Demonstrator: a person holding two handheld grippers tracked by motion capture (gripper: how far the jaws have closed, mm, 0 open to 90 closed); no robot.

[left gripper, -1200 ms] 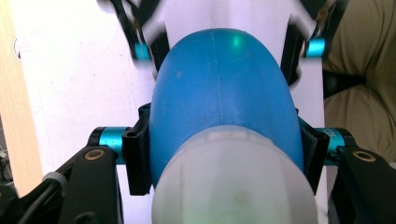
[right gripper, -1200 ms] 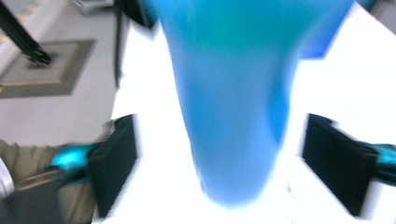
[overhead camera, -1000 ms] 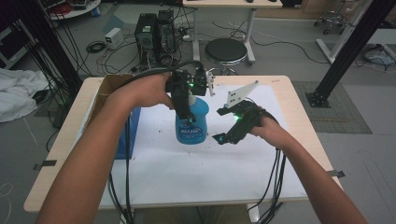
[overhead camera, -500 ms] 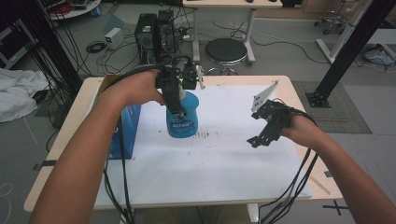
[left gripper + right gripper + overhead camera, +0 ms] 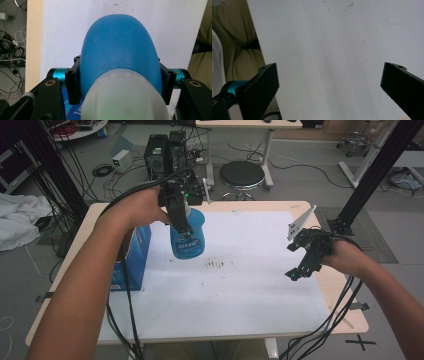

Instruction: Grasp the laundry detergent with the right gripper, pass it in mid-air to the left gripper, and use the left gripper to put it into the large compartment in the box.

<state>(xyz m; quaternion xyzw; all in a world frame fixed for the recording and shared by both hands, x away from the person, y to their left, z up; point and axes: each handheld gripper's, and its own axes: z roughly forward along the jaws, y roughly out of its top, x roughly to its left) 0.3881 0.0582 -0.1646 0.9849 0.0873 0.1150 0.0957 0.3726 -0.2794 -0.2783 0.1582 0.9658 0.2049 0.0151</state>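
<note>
My right tongs (image 5: 303, 266) hang spread and empty over the smooth white sheet (image 5: 240, 290) at the bench's right edge, wrist tilted down; farther off, my left tongs (image 5: 181, 215) pinch the rounded, glossy blue plastic bottle (image 5: 187, 237) below its pale cap, held above the bench (image 5: 350, 315)

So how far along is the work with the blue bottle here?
Done: the left gripper is shut on the blue bottle, holding it above the white sheet. In hand: carrying it. The right gripper hangs open and empty at the sheet's right edge. Left: setting the bottle down.
</note>
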